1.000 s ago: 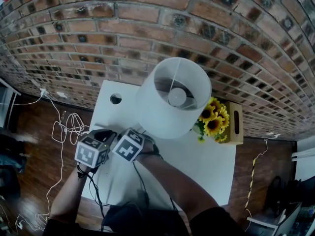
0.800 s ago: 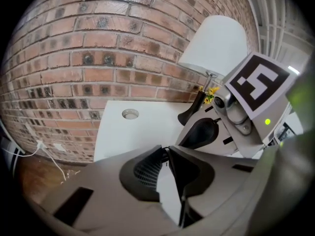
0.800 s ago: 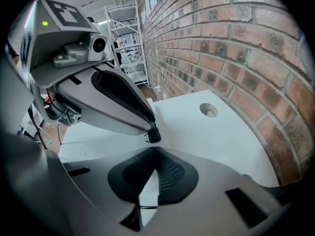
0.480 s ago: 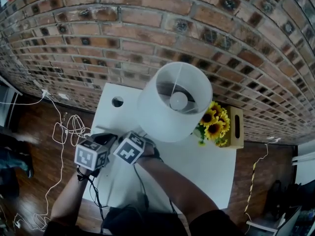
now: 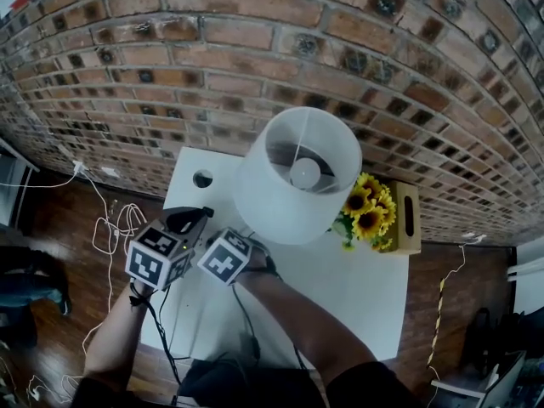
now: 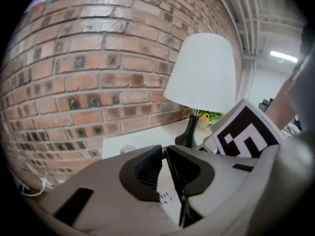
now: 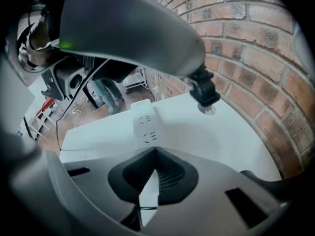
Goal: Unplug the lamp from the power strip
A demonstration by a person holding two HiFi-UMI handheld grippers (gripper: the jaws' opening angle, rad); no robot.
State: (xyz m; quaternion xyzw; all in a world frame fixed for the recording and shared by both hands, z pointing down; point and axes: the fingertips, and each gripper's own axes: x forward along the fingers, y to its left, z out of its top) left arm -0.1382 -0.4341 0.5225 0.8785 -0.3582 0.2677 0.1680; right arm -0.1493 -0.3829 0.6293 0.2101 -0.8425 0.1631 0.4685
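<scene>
Brick wall (image 5: pixel 255 49) backs one white table (image 5: pixel 357 287).

**Task items**
- One black plug (image 7: pixel 204 91) is out of the one white power strip (image 7: pixel 145 124). It is raised above the table, apart from the strip, and pinched at the tip of the left gripper (image 6: pixel 165 150).
- The left gripper view hides the plug beyond the jaw tips, which stand at a narrow gap. The grip shows only in the right gripper view.
- No cord from the plug to the lamp can be traced.
- The strip lies flat on the table with two socket groups showing.
- The right gripper (image 7: pixel 153 152) covers the strip's near end, its jaws pressed together at the tips. Whether they touch the strip cannot be told.
- The strip cannot be made out in the head view, where both grippers sit over it.

**Surroundings**
- One lamp (image 5: pixel 293 177) stands toward the wall. From above, its shade covers its base, and one bulb shows inside.
- One round hole (image 5: pixel 202 178) is in the table top.
- One bunch of sunflowers (image 5: pixel 367 206) sits against one wooden box (image 5: pixel 408 215), beside the lamp.
- Loose white cables (image 5: pixel 110 228) lie on the wooden floor, their number unclear.
</scene>
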